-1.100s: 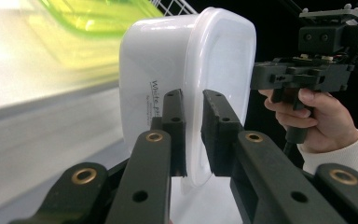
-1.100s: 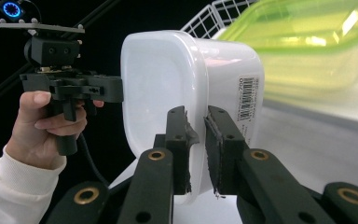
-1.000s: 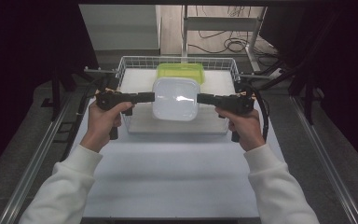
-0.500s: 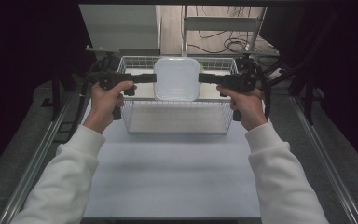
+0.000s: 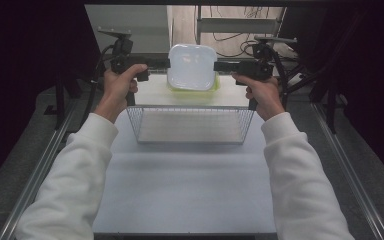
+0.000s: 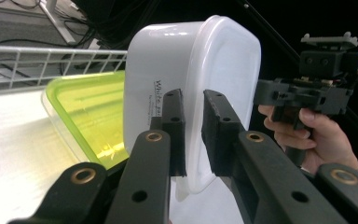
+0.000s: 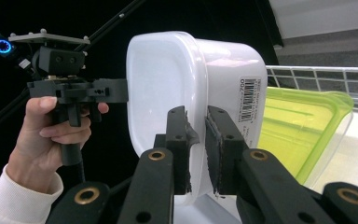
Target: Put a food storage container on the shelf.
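Observation:
A white plastic container (image 5: 192, 66) with a lid hangs in the air over the far side of a wire basket (image 5: 190, 109), its broad face turned up toward the high view. My left gripper (image 5: 168, 63) is shut on its left rim and my right gripper (image 5: 216, 66) on its right rim. In the left gripper view the left gripper (image 6: 193, 100) pinches the rim of the white container (image 6: 186, 60). The right gripper (image 7: 196, 116) clamps the opposite rim of the white container (image 7: 163, 79). A yellow-green container (image 6: 88, 112) lies in the basket beneath it.
The wire basket's rim (image 7: 317, 74) runs behind the yellow-green container (image 7: 303, 126). The basket stands at the middle of a white tabletop (image 5: 190, 185). Metal rails (image 5: 45, 165) edge the table on both sides. Cables and dark stands crowd the far end.
Both hands have raised the white container and carried it away from the person, from above the basket's near part to above its far side. The yellow-green container now lies under it.

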`<action>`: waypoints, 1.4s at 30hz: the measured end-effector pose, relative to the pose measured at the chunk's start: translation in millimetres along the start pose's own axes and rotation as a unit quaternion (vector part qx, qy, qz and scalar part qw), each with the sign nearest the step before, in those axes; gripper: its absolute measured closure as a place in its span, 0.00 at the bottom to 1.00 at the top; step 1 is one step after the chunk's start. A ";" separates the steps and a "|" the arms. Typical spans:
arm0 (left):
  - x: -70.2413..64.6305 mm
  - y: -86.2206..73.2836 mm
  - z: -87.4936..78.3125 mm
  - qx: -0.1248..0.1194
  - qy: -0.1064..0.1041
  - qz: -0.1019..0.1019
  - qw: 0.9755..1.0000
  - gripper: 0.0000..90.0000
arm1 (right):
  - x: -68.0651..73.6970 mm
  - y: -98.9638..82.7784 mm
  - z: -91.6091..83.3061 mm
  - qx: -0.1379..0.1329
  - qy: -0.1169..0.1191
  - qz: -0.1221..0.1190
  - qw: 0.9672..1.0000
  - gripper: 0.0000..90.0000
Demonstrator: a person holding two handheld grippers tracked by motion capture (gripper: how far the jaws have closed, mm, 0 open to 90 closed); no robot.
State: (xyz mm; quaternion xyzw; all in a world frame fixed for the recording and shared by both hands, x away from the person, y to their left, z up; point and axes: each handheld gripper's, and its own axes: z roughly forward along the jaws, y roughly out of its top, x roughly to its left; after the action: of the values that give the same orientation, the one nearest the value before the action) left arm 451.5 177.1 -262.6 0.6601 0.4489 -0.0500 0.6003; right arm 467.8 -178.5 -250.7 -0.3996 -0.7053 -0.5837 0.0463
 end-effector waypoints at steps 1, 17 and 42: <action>0.7 1.7 1.4 0.001 0.002 -0.002 1.000 0.88 | -2.3 1.2 0.9 0.000 0.000 0.006 1.000 0.88; 16.1 4.1 16.3 0.013 0.004 -0.030 0.999 0.89 | -27.2 10.7 12.2 0.000 -0.008 0.040 0.999 0.87; 55.2 19.7 35.8 0.020 -0.023 -0.147 0.989 0.81 | -52.7 33.4 37.0 0.033 -0.034 0.165 0.985 0.81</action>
State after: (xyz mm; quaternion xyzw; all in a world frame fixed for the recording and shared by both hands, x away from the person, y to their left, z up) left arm 514.0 179.0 -291.0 0.5976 0.5255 -0.1618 0.5836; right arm 538.9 -173.6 -264.2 -0.5283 -0.6497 -0.5305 0.1316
